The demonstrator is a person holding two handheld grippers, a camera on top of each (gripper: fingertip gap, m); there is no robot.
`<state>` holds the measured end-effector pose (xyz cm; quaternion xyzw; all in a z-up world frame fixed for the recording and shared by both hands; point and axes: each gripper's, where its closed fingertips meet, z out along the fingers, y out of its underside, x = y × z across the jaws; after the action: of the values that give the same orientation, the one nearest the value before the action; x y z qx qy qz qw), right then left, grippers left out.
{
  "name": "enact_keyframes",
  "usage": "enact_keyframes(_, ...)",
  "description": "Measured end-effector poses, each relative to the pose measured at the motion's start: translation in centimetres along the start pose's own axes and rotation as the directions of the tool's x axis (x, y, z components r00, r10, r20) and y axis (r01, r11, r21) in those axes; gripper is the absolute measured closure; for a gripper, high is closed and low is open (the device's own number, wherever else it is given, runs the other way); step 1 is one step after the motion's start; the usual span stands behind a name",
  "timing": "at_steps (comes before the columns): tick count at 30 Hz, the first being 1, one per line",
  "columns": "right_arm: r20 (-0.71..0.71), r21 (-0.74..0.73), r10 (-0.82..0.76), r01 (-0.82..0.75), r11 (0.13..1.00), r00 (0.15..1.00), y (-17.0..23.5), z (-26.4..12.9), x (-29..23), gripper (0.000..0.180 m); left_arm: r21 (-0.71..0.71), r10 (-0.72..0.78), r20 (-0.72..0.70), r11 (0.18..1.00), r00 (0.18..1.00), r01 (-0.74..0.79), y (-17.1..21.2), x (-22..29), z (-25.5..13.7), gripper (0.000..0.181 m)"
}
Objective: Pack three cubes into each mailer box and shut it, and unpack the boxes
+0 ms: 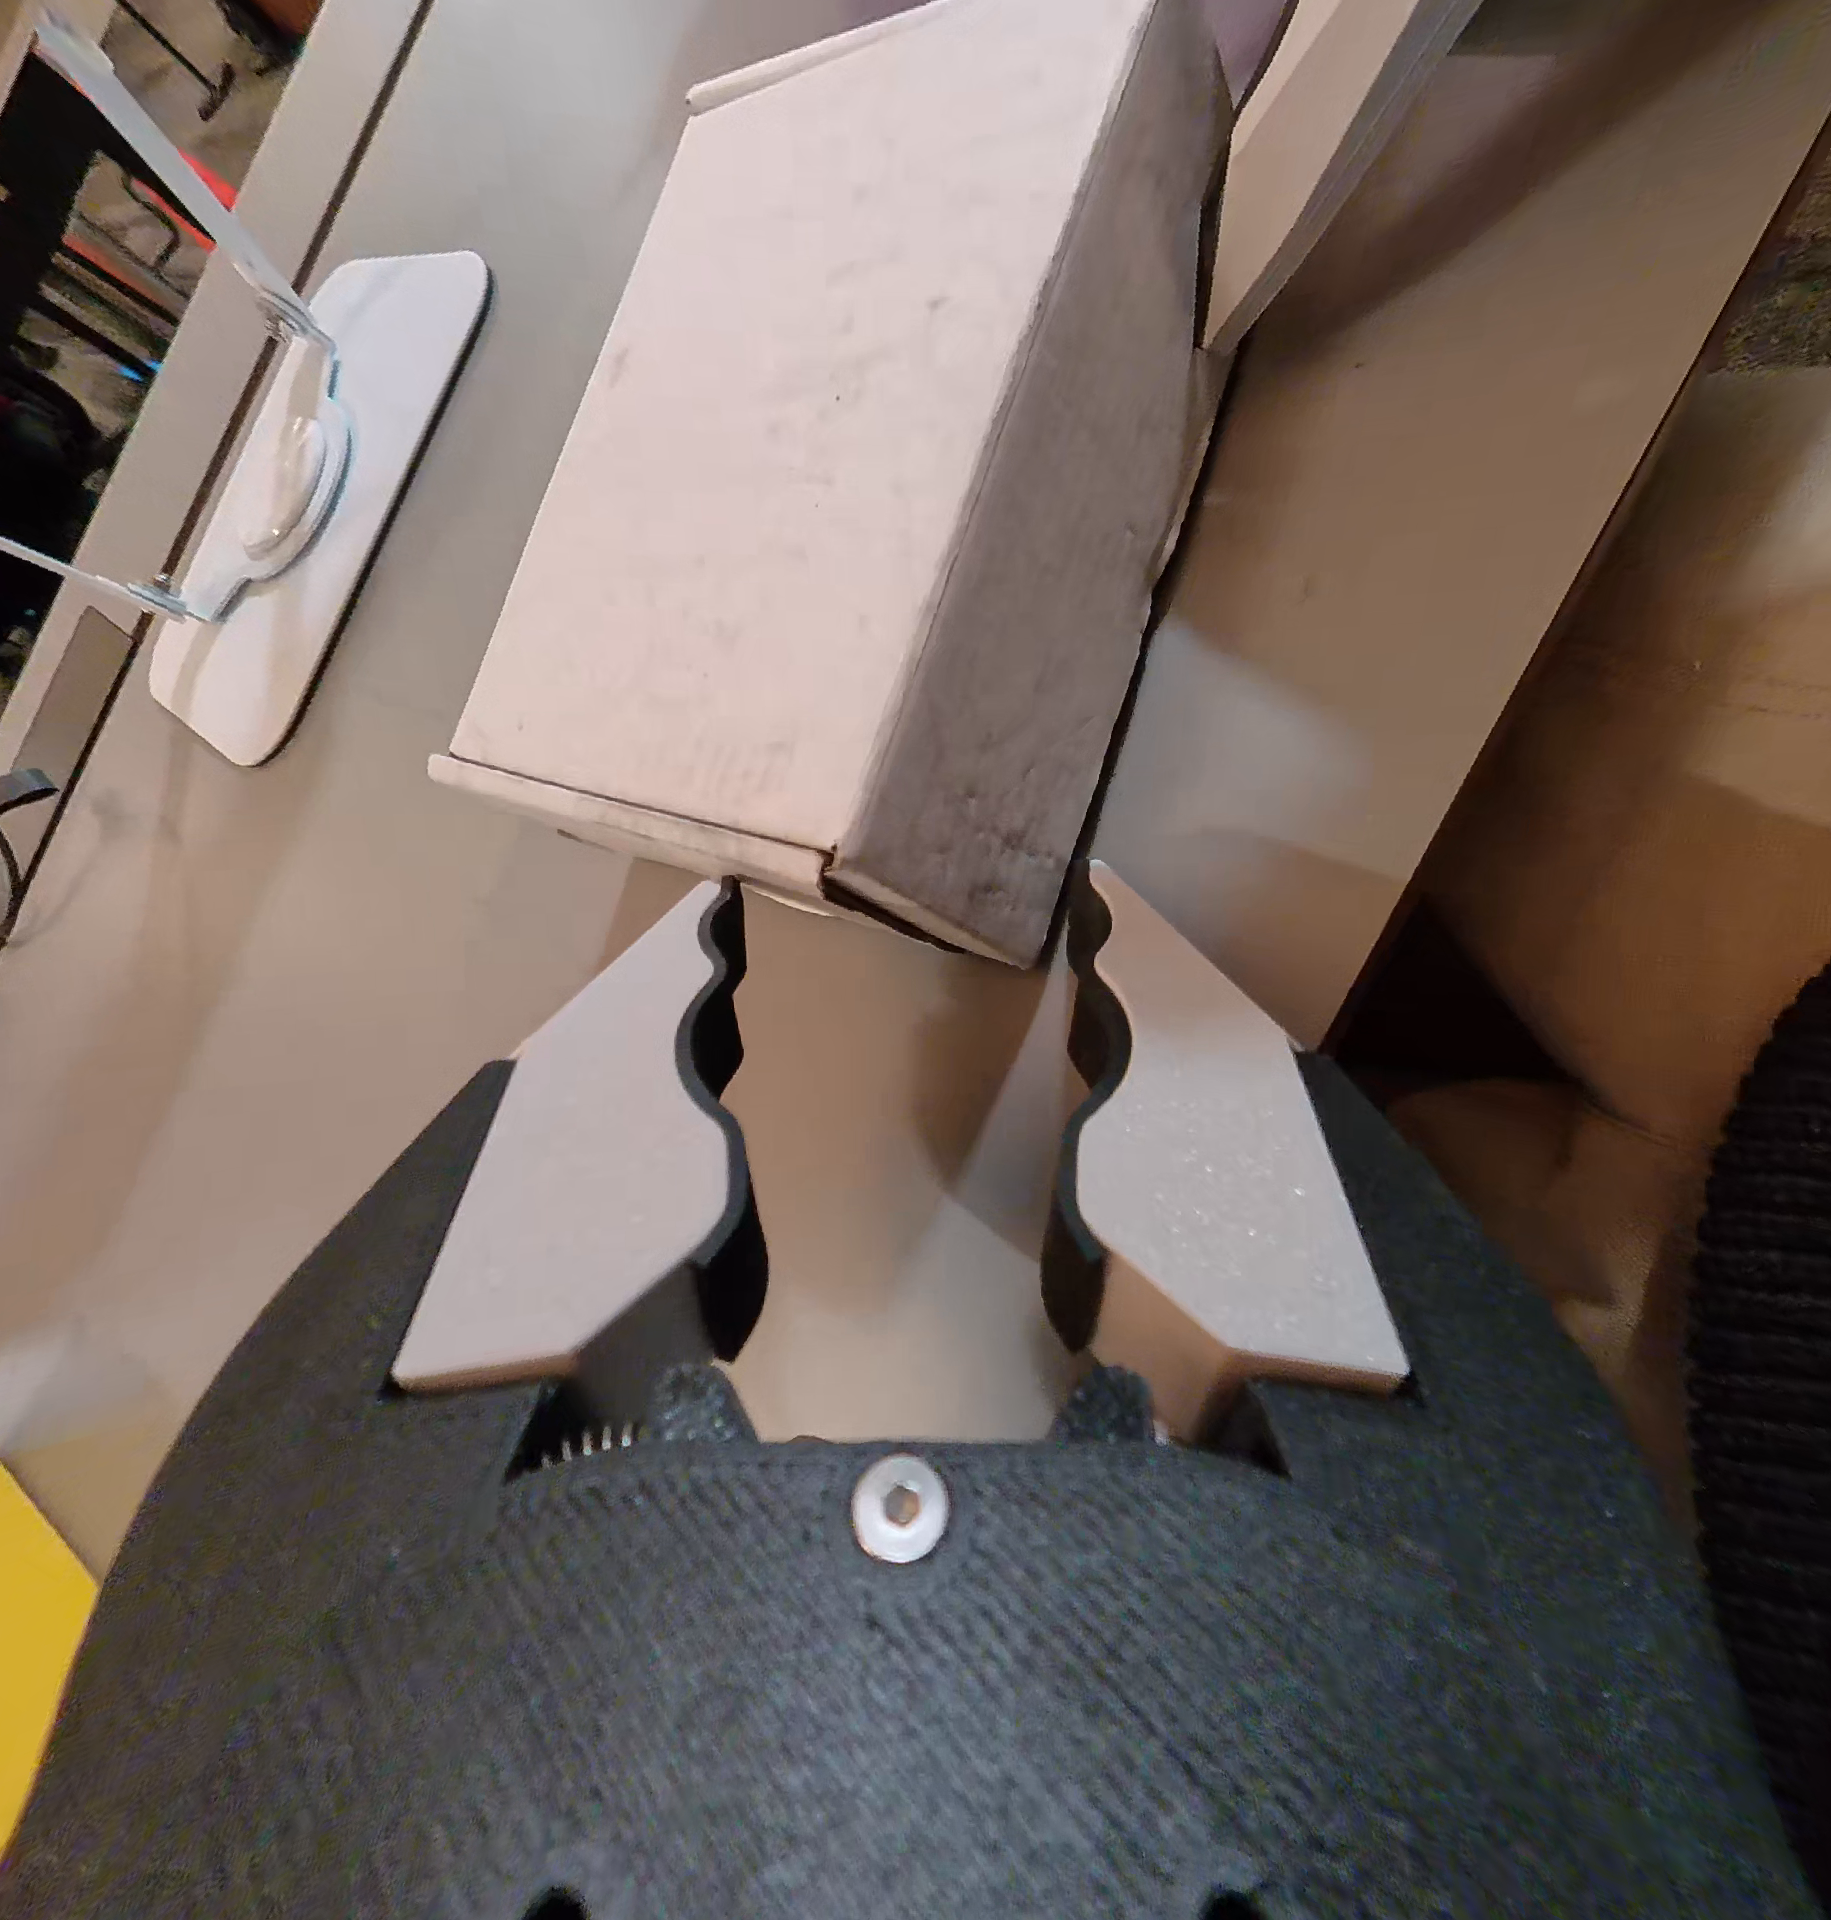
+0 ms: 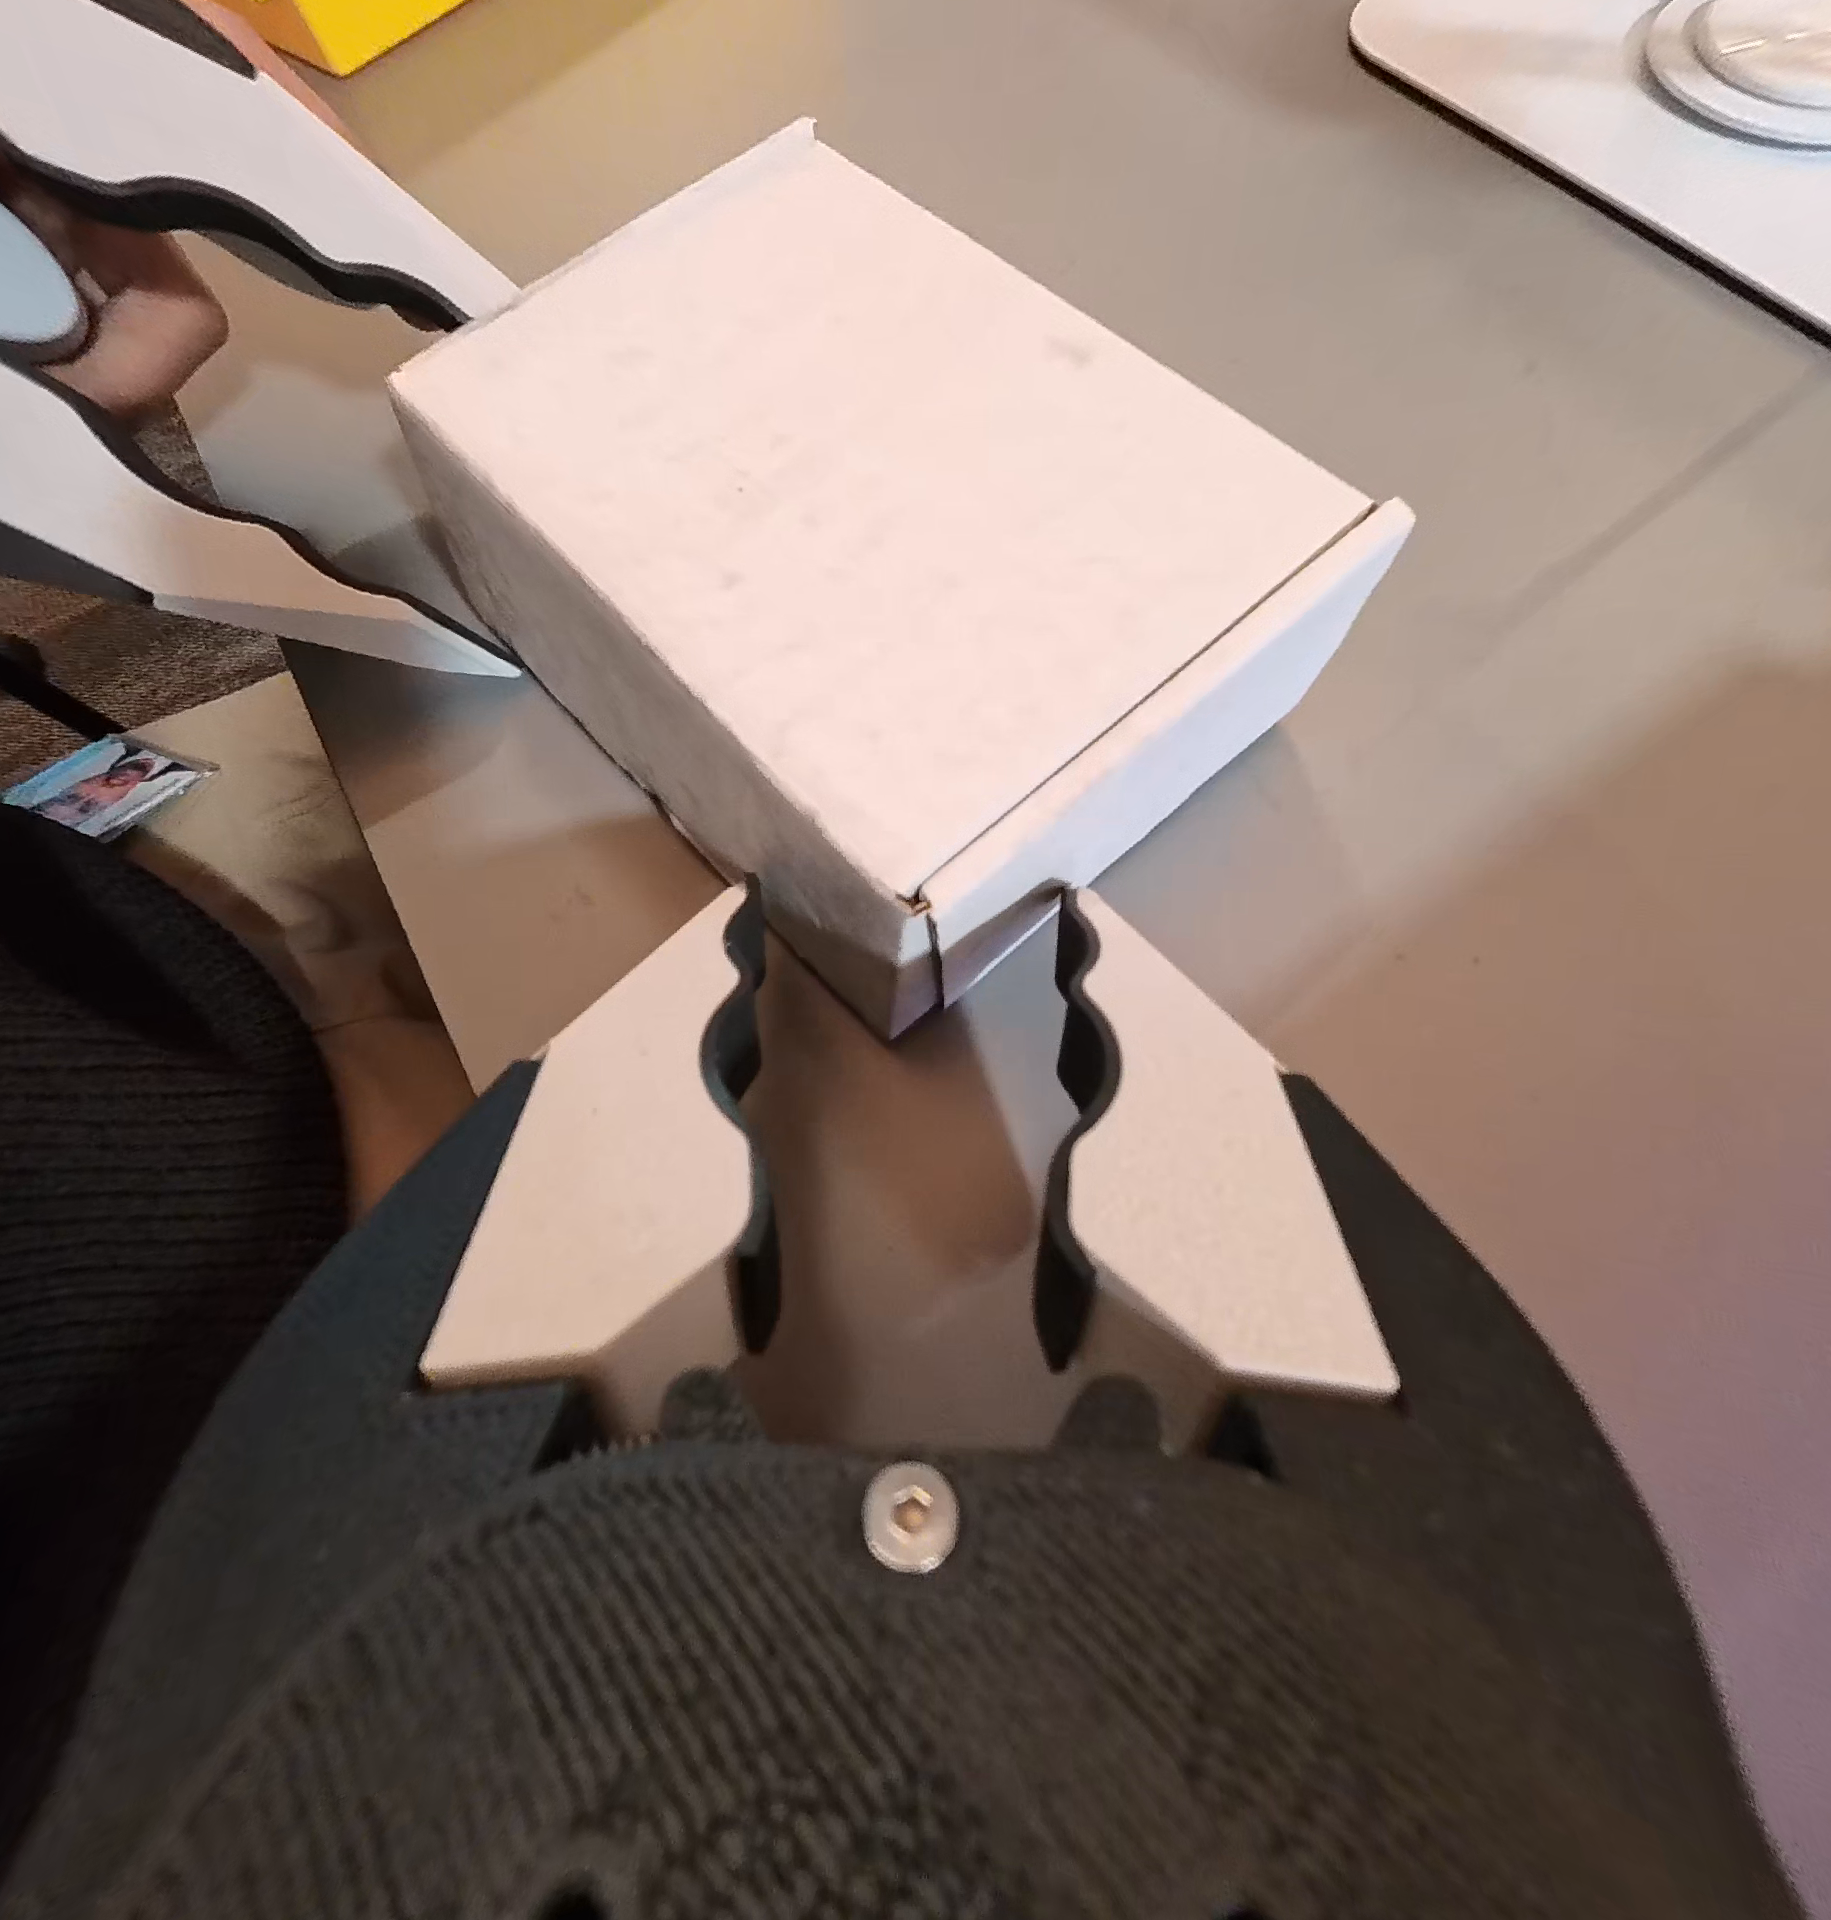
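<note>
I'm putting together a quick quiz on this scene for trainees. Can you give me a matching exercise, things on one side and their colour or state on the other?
Things:
1. mailer box
2. right tongs
3. block at the table's far edge
4. mat

Colour or state:
A. yellow
B. white, flat, with a clear round base on it
C. white cardboard, lid shut
D. open, fingers astride the box's near corner

Pairs: 1-C, 2-D, 3-A, 4-B

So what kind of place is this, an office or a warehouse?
Probably an office or lab desk, not a warehouse. A closed white box sits on a smooth grey desk, a monitor stand rests on it, and carpet shows beyond the edge.
</note>
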<state>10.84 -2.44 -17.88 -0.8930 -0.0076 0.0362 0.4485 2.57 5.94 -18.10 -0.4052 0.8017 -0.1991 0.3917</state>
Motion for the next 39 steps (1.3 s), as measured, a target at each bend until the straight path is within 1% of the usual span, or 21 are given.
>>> enact_keyframes(8,-0.002,-0.009,-0.009,0.009,1.0,1.0,0.1,0.1,-0.1,0.124,-0.002,0.001,0.008,1.0,1.0,-0.001,0.0,-0.1,0.0,0.117)
enact_keyframes(15,0.001,-0.016,-0.022,0.022,1.0,1.0,0.2,0.1,-0.3,0.126,0.022,-0.06,-0.035,0.998,0.998,0.061,0.2,-0.1,0.0,0.117)
enact_keyframes(20,0.004,-0.015,-0.029,0.029,0.999,1.0,0.2,0.0,-0.5,0.128,0.081,-0.123,-0.123,0.988,0.985,0.134,0.1,0.1,-0.2,0.115)
enact_keyframes(23,0.022,-0.013,-0.027,0.027,1.0,0.999,0.3,-0.1,-0.9,0.129,0.104,-0.189,-0.207,0.971,0.96,0.214,-0.1,0.0,-0.7,0.117)
enact_keyframes(25,0.039,-0.013,-0.027,0.028,1.0,0.999,0.4,-0.2,-1.1,0.131,0.108,-0.238,-0.245,0.957,0.94,0.27,-0.2,-0.2,-0.9,0.119)
enact_keyframes(28,0.063,-0.014,-0.027,0.028,1.0,0.998,0.5,-0.3,-1.5,0.133,0.104,-0.273,-0.278,0.945,0.921,0.312,-0.1,-0.3,-1.0,0.119)
enact_keyframes(32,0.099,-0.016,-0.012,0.014,1.0,0.995,0.7,-0.7,-1.8,0.134,0.1,-0.263,-0.292,0.948,0.919,0.303,0.1,-0.1,-1.1,0.122)
enact_keyframes(36,0.127,-0.018,-0.009,0.011,1.0,0.992,0.9,-0.9,-2.1,0.134,0.08,-0.197,-0.345,0.968,0.918,0.238,0.8,1.0,-1.5,0.131)
enact_keyframes(39,0.141,-0.019,-0.015,0.018,1.0,0.99,1.0,-1.0,-2.3,0.135,0.085,-0.173,-0.35,0.973,0.921,0.215,0.9,1.2,-1.7,0.13)
